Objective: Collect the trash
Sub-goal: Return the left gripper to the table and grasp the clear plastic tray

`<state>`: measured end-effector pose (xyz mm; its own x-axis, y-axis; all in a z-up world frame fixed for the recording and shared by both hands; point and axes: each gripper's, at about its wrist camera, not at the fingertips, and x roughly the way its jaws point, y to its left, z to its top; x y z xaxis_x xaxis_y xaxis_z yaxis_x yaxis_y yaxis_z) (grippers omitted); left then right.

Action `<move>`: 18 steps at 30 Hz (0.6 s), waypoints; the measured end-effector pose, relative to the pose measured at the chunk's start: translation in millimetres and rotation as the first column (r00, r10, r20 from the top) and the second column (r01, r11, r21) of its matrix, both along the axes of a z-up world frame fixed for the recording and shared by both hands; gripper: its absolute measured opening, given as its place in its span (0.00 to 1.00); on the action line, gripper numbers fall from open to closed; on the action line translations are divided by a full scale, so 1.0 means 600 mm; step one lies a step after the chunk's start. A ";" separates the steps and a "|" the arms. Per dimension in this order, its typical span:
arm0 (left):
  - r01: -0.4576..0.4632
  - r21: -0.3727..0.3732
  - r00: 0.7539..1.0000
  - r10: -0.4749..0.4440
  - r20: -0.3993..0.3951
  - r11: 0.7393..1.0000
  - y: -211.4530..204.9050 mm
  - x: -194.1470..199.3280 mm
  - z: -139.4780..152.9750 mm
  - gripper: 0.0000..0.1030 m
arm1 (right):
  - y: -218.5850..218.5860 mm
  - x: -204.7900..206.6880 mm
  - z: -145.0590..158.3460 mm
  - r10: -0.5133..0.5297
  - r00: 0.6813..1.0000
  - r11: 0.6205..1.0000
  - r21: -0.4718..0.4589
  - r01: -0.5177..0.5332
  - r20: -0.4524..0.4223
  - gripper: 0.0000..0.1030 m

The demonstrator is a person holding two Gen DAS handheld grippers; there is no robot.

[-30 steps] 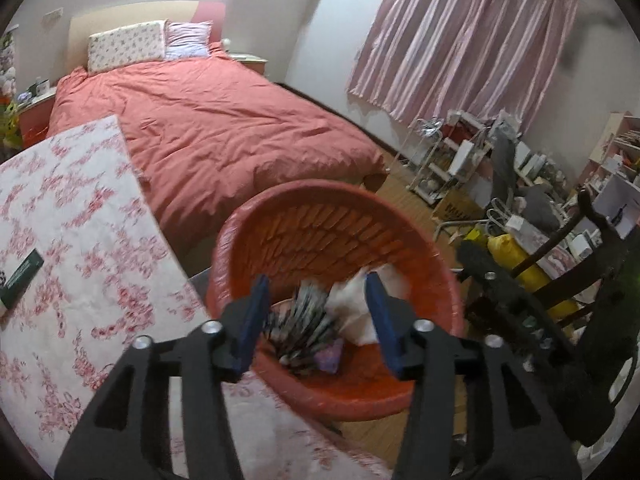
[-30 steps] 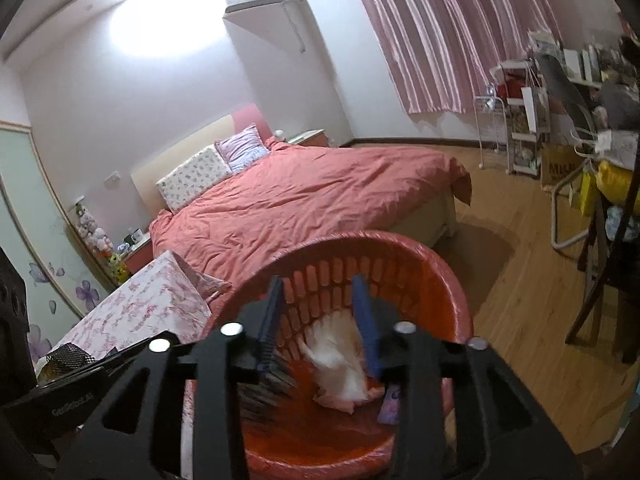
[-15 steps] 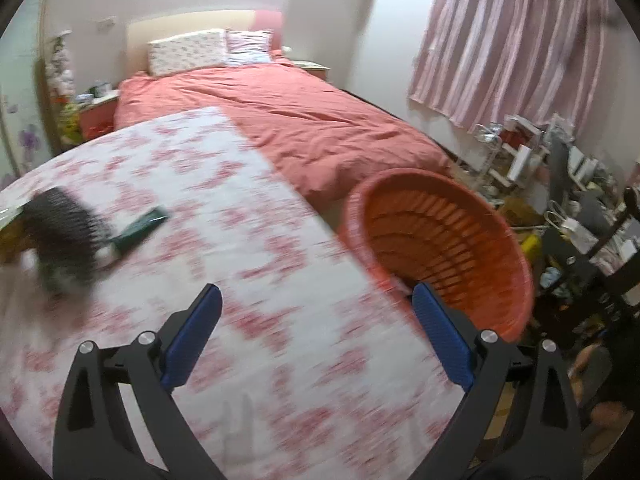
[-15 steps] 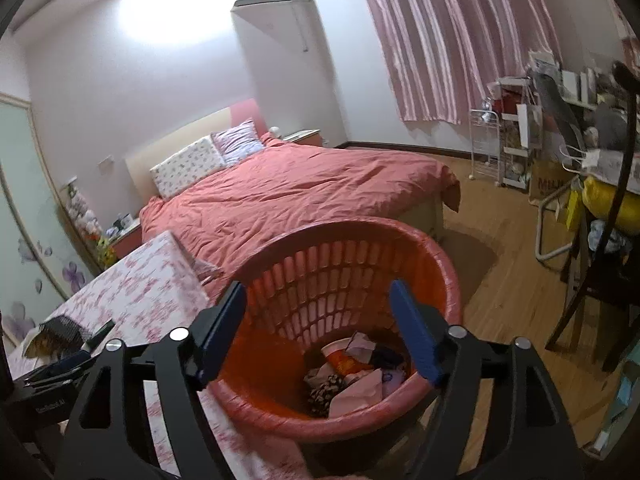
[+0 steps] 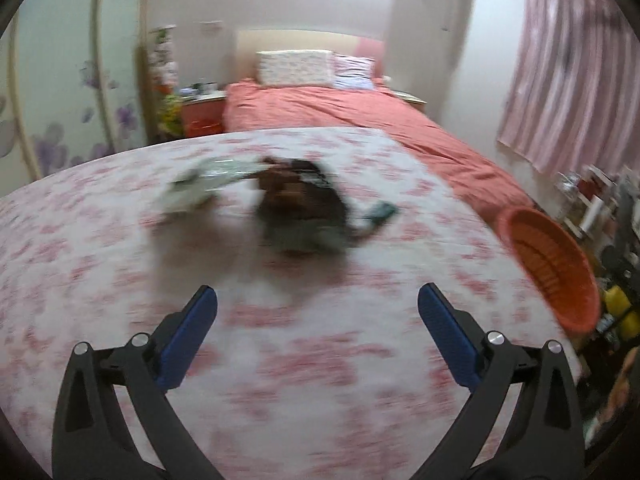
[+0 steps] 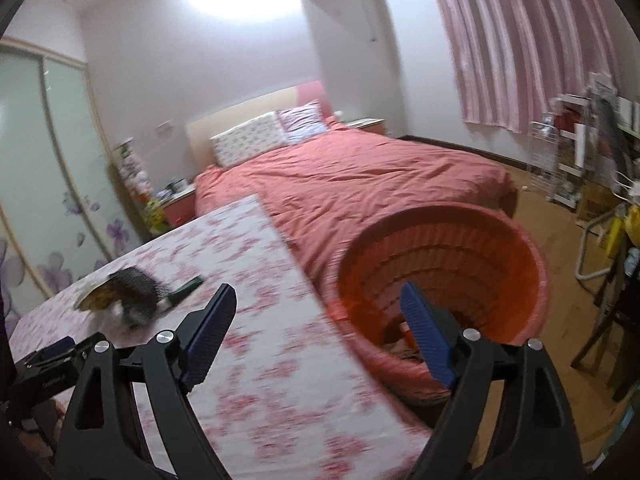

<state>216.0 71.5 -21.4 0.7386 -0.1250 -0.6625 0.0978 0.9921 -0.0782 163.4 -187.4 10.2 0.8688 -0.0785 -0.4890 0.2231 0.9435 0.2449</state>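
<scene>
Both grippers off the orange basket [image 6: 440,264]; jaws just been opening, nothing between them. Left gripper [image 5: 318,312] now over table's remaining wrappers [image 5: 300,208]; right gripper [image 6: 318,320] straddles basket rim.

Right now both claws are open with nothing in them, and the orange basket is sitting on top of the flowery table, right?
Not quite. The orange basket stands beside the flowery table, past its edge and lower down, as the right wrist view shows. The rest holds: left claw and right claw are open and empty.
</scene>
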 end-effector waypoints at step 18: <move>-0.055 0.054 0.995 0.059 -0.085 0.997 0.097 0.074 -0.044 0.96 | 0.135 0.038 -0.009 0.126 0.991 0.992 -0.024 -0.127 -0.040 0.88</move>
<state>260.2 129.4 -47.6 0.6830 -0.0483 -0.7288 0.0361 0.9988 -0.0324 186.2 -106.5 4.8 0.8531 0.0176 -0.5214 0.1103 0.9708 0.2132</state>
